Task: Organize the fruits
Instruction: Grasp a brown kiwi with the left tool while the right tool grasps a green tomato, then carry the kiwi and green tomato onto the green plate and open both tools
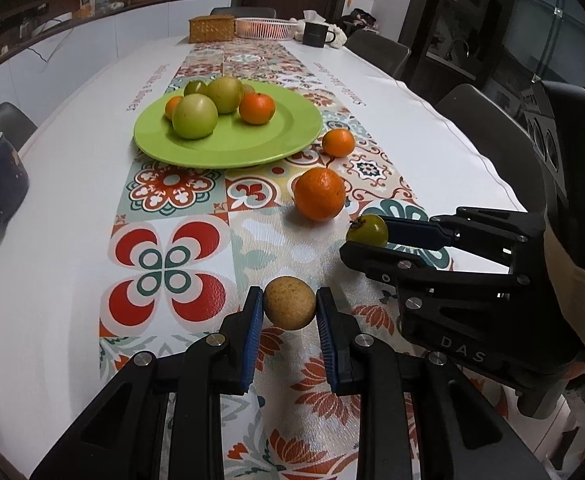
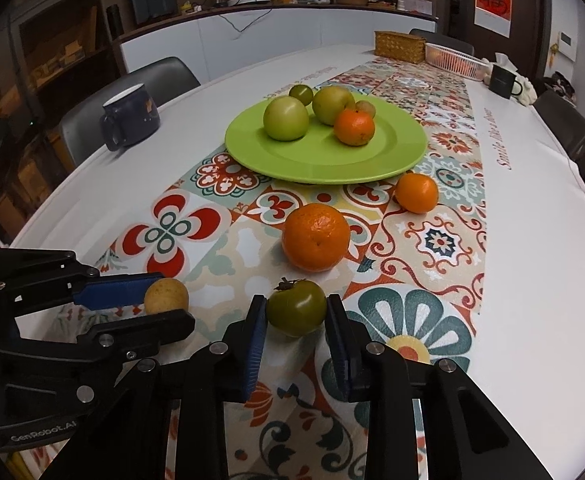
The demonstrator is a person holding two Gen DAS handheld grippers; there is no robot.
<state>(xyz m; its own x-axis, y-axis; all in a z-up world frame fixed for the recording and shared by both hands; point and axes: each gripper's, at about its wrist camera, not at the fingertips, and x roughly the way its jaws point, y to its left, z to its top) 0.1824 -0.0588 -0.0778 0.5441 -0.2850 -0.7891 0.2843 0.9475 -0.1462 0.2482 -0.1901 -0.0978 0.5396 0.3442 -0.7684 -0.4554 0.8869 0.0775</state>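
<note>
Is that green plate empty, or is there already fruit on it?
Not empty. The green plate carries green fruits and an orange; two more oranges lie off it on the tablecloth.

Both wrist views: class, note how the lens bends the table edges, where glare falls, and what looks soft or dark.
Left wrist view: table edge bows, corners go black, soft sheen on the plate. Right wrist view: same bowing, a highlight on the orange, the far shelves dim and soft; both grippers look sharp.
</note>
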